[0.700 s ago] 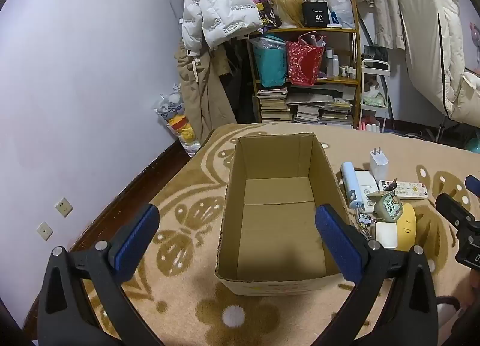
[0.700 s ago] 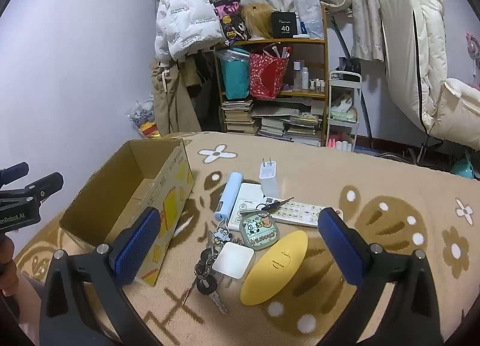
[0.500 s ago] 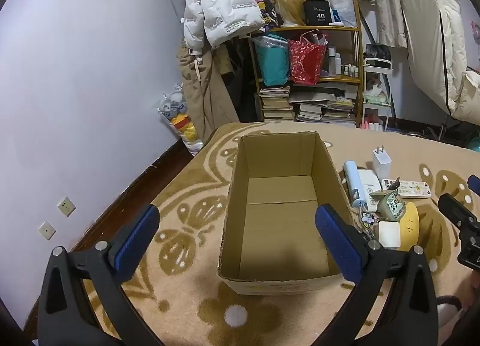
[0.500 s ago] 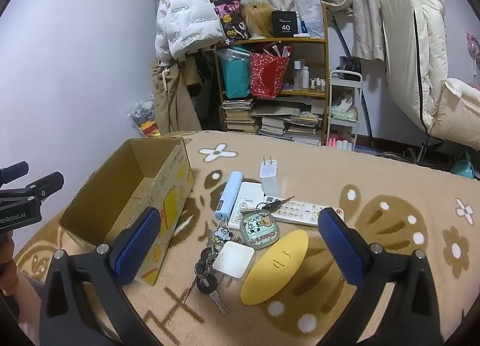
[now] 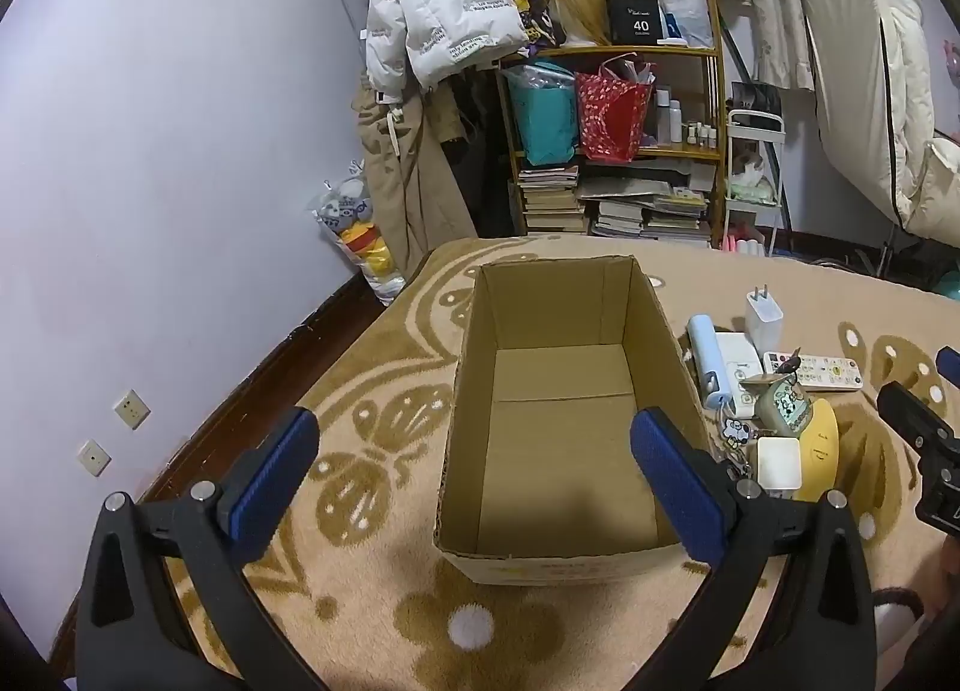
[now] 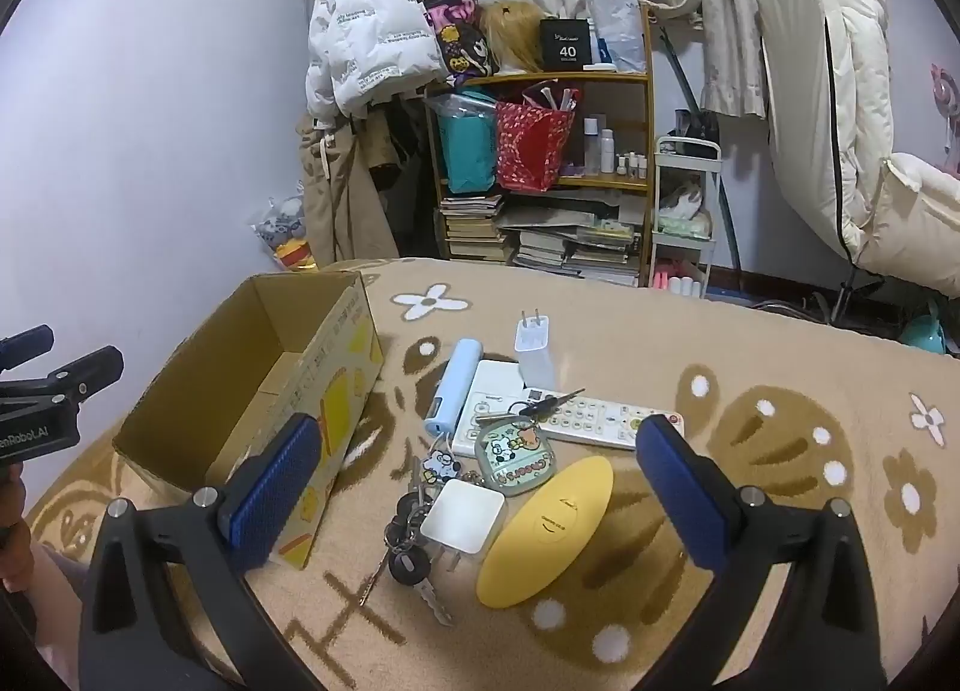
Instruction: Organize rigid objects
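We are hovering over a patterned blanket (image 6: 660, 331) with both tools empty. The cardboard box (image 5: 564, 427) is sitting open and bare near the blanket's left edge, its long axis running away from us, and our left gripper (image 5: 474, 469) is hanging directly above its near end, jaws spread wide on nothing.

The clutter to be sorted is lying just right of the box's right wall, so we are judging the right gripper (image 6: 474, 469) the nearer tool. It is pointing down and forward at the pile, jaws wide apart and holding nothing. The white remote (image 6: 600, 418) is lying crosswise; the yellow oval case (image 6: 546, 532) is slanting toward the blanket's near edge, between the open fingers. The blue power bank (image 6: 453, 388) is running lengthwise beside the box. The white charger (image 6: 462, 517) is touching the keys (image 6: 408, 547), closest to the claw.
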The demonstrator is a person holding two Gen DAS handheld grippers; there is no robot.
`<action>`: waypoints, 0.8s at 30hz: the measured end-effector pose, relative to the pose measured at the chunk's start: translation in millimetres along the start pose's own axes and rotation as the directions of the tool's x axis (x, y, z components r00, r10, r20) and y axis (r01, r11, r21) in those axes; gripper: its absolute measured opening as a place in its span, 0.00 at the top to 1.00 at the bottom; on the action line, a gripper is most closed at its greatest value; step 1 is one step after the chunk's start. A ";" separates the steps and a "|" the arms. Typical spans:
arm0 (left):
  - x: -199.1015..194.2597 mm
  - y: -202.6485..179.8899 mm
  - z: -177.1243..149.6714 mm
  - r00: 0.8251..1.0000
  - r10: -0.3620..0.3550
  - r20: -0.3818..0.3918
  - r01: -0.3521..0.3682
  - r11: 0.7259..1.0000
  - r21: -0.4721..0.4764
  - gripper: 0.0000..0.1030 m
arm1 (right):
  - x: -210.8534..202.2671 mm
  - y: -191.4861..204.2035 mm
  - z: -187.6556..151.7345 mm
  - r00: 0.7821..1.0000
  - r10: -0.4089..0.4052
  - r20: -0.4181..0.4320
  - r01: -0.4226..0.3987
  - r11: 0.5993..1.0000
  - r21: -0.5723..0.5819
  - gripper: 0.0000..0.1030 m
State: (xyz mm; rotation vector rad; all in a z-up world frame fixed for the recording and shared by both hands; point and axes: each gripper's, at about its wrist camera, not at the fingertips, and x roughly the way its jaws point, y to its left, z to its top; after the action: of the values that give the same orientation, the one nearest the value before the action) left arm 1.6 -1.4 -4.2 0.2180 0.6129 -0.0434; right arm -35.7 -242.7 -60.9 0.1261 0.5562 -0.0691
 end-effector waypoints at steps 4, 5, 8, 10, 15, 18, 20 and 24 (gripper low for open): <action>0.5 -0.6 -1.0 1.000 -0.001 0.000 0.001 1.000 0.000 0.00 | 0.8 0.8 -0.6 1.000 0.000 -0.001 0.000 1.000 0.000 0.00; 0.7 -1.6 -1.6 1.000 -0.002 -0.001 0.002 1.000 0.001 0.00 | 1.0 1.0 -0.8 1.000 0.000 -0.002 0.000 1.000 0.000 0.00; 1.3 -0.4 -1.5 1.000 -0.003 -0.001 0.003 1.000 -0.001 0.00 | 1.4 1.7 -1.3 1.000 0.001 -0.002 -0.001 1.000 -0.001 0.00; 1.3 -0.7 -1.4 1.000 -0.001 -0.002 0.001 1.000 0.000 0.00 | 1.6 2.0 -1.5 1.000 -0.002 -0.003 0.002 1.000 -0.001 0.00; 1.3 -0.4 -2.0 1.000 -0.001 -0.002 0.001 1.000 0.000 0.00 | 2.0 3.1 -2.0 1.000 -0.002 -0.004 0.002 1.000 -0.003 0.00; 1.6 -0.1 -1.5 1.000 -0.002 0.000 0.002 1.000 0.000 0.00 | 2.4 3.9 -2.4 1.000 -0.003 -0.005 0.003 1.000 -0.002 0.00; 2.4 -0.1 -2.2 1.000 -0.002 0.000 0.002 1.000 0.000 0.00 | 2.1 3.7 -2.3 1.000 -0.004 -0.006 0.004 1.000 -0.002 0.00; 1.5 -0.3 -2.1 1.000 -0.002 0.000 0.002 1.000 0.000 0.00 | 2.1 3.6 -2.4 1.000 -0.005 -0.005 0.005 1.000 -0.004 0.00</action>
State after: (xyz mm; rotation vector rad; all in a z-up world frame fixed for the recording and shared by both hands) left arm 1.5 -1.2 -6.8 0.2173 0.6131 -0.0450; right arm -34.8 -238.9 -63.7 0.1206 0.5619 -0.0724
